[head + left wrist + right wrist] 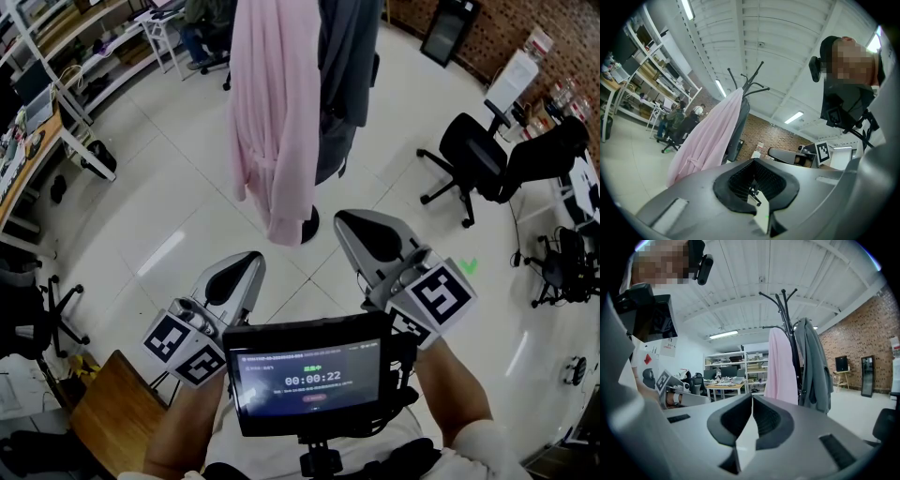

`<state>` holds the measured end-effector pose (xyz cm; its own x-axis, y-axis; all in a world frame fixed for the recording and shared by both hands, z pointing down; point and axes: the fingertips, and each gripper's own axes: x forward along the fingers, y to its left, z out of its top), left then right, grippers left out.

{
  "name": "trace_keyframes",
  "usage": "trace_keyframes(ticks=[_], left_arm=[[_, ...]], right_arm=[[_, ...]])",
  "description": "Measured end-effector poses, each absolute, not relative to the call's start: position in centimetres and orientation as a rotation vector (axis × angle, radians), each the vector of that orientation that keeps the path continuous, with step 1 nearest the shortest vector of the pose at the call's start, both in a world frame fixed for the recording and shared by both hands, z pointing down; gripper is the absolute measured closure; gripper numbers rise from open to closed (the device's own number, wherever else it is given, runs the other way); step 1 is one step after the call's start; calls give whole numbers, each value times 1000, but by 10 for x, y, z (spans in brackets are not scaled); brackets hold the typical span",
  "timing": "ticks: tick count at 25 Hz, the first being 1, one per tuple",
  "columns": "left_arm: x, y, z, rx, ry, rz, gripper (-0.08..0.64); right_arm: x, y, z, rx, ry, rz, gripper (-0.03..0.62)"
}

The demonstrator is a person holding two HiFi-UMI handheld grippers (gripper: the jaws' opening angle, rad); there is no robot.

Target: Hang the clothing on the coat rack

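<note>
Hanging from the coat rack (784,305), a pink robe (267,122) and a grey coat (345,84) are draping side by side above the floor, ahead of the person. The left gripper (246,264) and right gripper (354,223) are pointing toward the rack, both with jaws closed together, gripping nothing.

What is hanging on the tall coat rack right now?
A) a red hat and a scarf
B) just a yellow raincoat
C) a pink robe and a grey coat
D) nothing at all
C: the pink robe and the grey coat both hang side by side from the coat rack, as the head view and the right gripper view show.
</note>
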<state>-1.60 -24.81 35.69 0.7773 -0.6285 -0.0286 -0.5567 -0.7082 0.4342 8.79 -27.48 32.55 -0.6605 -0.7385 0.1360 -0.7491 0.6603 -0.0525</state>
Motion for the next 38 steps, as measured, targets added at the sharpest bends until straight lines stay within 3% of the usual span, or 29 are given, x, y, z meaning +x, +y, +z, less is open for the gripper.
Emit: trace_keyframes(ticks=[38], left_arm=[[-26, -257, 365, 2538, -890, -244, 560]], right_arm=[[76, -284, 339, 1215, -2706, 170, 583]])
